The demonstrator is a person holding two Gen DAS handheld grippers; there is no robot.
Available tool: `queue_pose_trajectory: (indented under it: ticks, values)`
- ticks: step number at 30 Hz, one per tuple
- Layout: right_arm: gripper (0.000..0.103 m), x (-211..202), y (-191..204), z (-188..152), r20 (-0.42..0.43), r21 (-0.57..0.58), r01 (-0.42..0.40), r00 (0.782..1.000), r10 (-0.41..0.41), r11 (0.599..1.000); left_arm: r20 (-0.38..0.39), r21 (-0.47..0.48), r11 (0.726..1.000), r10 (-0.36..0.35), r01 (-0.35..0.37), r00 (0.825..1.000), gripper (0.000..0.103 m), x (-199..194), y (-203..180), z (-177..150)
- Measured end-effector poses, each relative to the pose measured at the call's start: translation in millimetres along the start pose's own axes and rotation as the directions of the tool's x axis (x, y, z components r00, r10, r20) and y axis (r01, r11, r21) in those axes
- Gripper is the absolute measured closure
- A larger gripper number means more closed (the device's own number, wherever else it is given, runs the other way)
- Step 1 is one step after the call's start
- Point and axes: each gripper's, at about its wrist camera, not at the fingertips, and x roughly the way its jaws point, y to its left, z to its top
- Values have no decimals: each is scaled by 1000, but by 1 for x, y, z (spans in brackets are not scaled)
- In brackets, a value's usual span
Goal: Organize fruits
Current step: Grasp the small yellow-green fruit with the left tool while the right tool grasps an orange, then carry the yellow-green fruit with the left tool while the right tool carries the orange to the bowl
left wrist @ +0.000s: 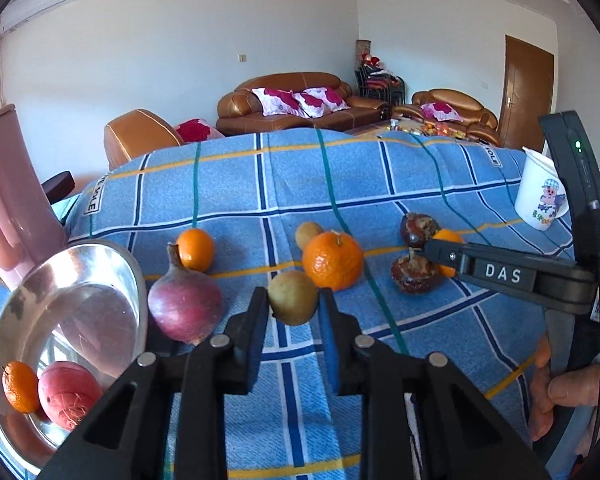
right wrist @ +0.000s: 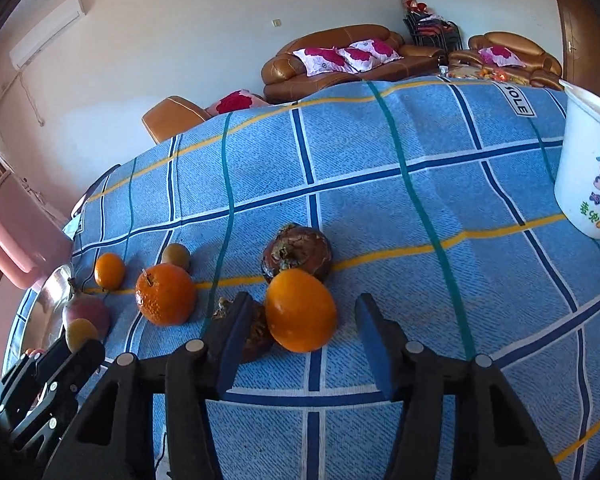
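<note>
In the left wrist view my left gripper (left wrist: 293, 305) is shut on a small yellow-green fruit (left wrist: 293, 298), held just above the blue checked cloth (left wrist: 339, 184). The right wrist view shows that same fruit (right wrist: 82, 334) in the left gripper (right wrist: 76, 346) at the far left. My right gripper (right wrist: 300, 320) stands open around a smooth orange (right wrist: 301, 310) on the cloth, with a gap on the right side. A metal bowl (left wrist: 112, 264) at the left holds a small orange (left wrist: 20, 386) and a red fruit (left wrist: 68, 394).
On the cloth lie a red-purple fruit (left wrist: 184, 304), a stemmed mandarin (left wrist: 332, 260), a small orange (left wrist: 196, 249), another yellow-green fruit (left wrist: 309, 234) and two brown fruits (left wrist: 419, 229) (left wrist: 413, 274). A white cup (right wrist: 587, 168) stands at the right. A pink chair (left wrist: 0, 200) is at the left.
</note>
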Motion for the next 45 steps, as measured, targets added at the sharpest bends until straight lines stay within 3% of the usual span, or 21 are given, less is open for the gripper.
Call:
queue_pose_trajectory:
  ticks: [6,11,14,18,22,29,34,39,42,45]
  values:
    - [48,4,-2,4,2,24,11,1000,-11,1000,26,1,999,41,-41,999,77,-3,2,2]
    - [49,-2,-9,-3,-14,75,-34,999,35,997,42,-1,998,56,-56,998,77,-6,5,3]
    - [61,-6,-14,-8,-20,97,-36,999,38,995,48,-3,998,64,-64,997,77,-8,6,3]
    - [65,-5,-21,-7,-12,142,-70,997,73,987,65,4,997,80,-80,995,77,-11,5,2]
    - [64,0,1,-5,-20,20,35,999,-34,999,69,6,996,84,-85,994,77,-12,5,3]
    - [63,9,19,-1,-35,-76,128,991,-131,989,69,5,995,94,-95,993,77,-11,4,2]
    - [65,4,19,-4,-32,-93,154,987,-158,984,67,1,995,98,-98,993,77,-10,5,2]
    - [65,-27,7,-8,103,-13,104,989,-102,994,69,-14,995,95,-94,993,77,-10,9,4]
    - [65,-49,15,-9,217,-23,59,975,-53,998,80,-31,996,86,-84,993,77,-14,14,6]
    - [65,-64,28,-14,292,-62,71,955,-50,996,86,-52,996,74,-69,994,77,-18,21,7]
